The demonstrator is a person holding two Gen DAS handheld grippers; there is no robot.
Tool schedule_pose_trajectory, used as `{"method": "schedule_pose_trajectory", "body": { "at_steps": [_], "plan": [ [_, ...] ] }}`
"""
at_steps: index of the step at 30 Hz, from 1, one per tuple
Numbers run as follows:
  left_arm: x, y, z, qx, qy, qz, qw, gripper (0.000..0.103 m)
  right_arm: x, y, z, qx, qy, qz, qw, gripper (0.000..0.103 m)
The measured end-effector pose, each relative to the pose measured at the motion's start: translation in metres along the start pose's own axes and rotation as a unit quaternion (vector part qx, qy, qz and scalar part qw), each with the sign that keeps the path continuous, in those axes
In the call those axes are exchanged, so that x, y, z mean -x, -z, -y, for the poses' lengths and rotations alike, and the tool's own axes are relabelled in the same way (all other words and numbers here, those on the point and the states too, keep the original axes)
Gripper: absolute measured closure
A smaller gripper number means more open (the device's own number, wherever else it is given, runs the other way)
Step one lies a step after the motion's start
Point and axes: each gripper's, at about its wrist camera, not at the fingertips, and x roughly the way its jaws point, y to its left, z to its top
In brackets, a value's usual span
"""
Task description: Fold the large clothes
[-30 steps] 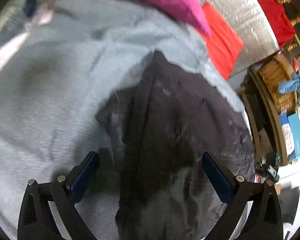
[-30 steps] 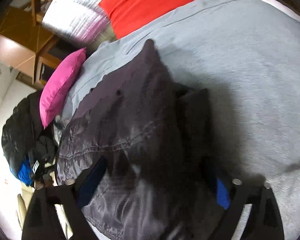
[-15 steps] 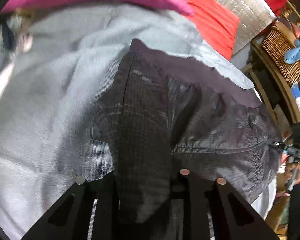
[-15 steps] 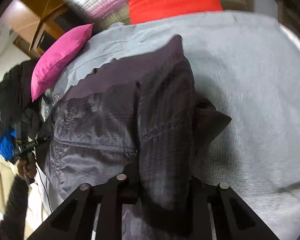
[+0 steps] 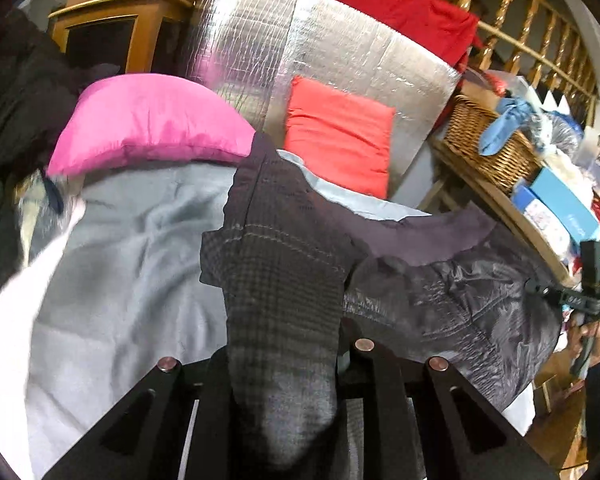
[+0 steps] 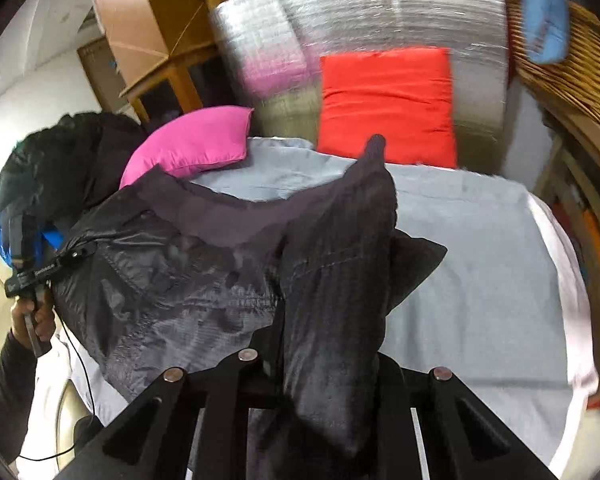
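Note:
A large dark grey jacket [image 5: 440, 300] hangs lifted above the grey bed cover [image 5: 132, 264]. My left gripper [image 5: 284, 364] is shut on one gathered end of the jacket, which drapes over its fingers. My right gripper [image 6: 324, 364] is shut on the other end of the jacket [image 6: 172, 292]. The jacket spans between the two grippers, with its lining edge uppermost. The grey bed cover [image 6: 472, 280] lies below. The right gripper shows at the far right of the left wrist view [image 5: 580, 296]. The left gripper shows at the far left of the right wrist view [image 6: 36, 276].
A pink pillow [image 5: 148, 124] and a red pillow [image 5: 340, 132] lie at the head of the bed against a silver foil panel [image 5: 320, 48]. A wicker basket [image 5: 488, 140] and boxes stand on a shelf at the right. A dark coat pile [image 6: 56, 164] lies left.
Both grippers went from open over the jacket to shut on its ends. They have since lifted the jacket up off the bed, and both views now tilt toward the headboard.

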Motion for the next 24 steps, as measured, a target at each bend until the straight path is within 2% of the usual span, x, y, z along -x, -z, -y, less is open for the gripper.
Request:
{"method": "schedule_pose_trajectory", "body": {
  "at_steps": [2, 4, 5, 6, 7, 8, 9, 10, 12, 15, 17, 21, 24],
  "plan": [
    [-0.009, 0.028, -0.002, 0.011, 0.0, -0.014, 0.9999, 0.083, 0.004, 0.03, 0.016, -0.023, -0.006, 0.002, 1.0, 0.085],
    [-0.041, 0.066, -0.01, 0.029, -0.016, -0.059, 0.9977, 0.078, -0.005, 0.064, 0.036, -0.065, -0.014, -0.004, 0.998, 0.082],
    [-0.062, 0.083, -0.016, 0.04, -0.039, -0.095, 0.9939, 0.069, -0.019, 0.09, 0.048, -0.087, -0.017, -0.016, 0.996, 0.079],
    [-0.083, 0.099, -0.022, 0.046, -0.083, -0.139, 0.9858, 0.064, -0.032, 0.111, 0.059, -0.105, -0.021, -0.03, 0.994, 0.075],
    [-0.096, 0.112, -0.028, 0.044, -0.117, -0.166, 0.9782, 0.04, -0.044, 0.126, 0.068, -0.123, -0.015, -0.052, 0.991, 0.06],
    [-0.092, 0.115, -0.031, 0.048, -0.116, -0.145, 0.9815, 0.037, -0.059, 0.145, 0.077, -0.144, 0.012, -0.081, 0.986, 0.051],
    [-0.085, 0.114, -0.032, 0.052, -0.113, -0.132, 0.9833, 0.037, -0.064, 0.161, 0.084, -0.163, 0.025, -0.084, 0.983, 0.044],
    [-0.077, 0.109, -0.032, 0.055, -0.117, -0.132, 0.9827, 0.038, -0.056, 0.17, 0.087, -0.18, 0.017, -0.062, 0.982, 0.043],
    [-0.054, 0.094, -0.029, 0.038, -0.121, -0.113, 0.9854, 0.037, -0.039, 0.171, 0.089, -0.189, 0.015, -0.039, 0.981, 0.038],
    [-0.021, 0.075, -0.023, 0.007, -0.168, -0.058, 0.9841, 0.032, -0.003, 0.158, 0.096, -0.175, 0.059, -0.006, 0.983, 0.036],
    [-0.013, 0.061, -0.019, -0.003, -0.159, -0.035, 0.9866, 0.026, 0.011, 0.146, 0.098, -0.163, 0.063, 0.011, 0.985, 0.036],
    [-0.045, 0.048, -0.004, -0.058, -0.126, -0.063, 0.9883, 0.024, -0.014, 0.102, 0.094, -0.098, 0.05, -0.03, 0.993, 0.035],
    [-0.083, 0.03, -0.009, -0.058, -0.109, -0.114, 0.9857, 0.024, -0.051, 0.076, 0.094, -0.082, 0.058, -0.065, 0.993, 0.035]
  ]
}}
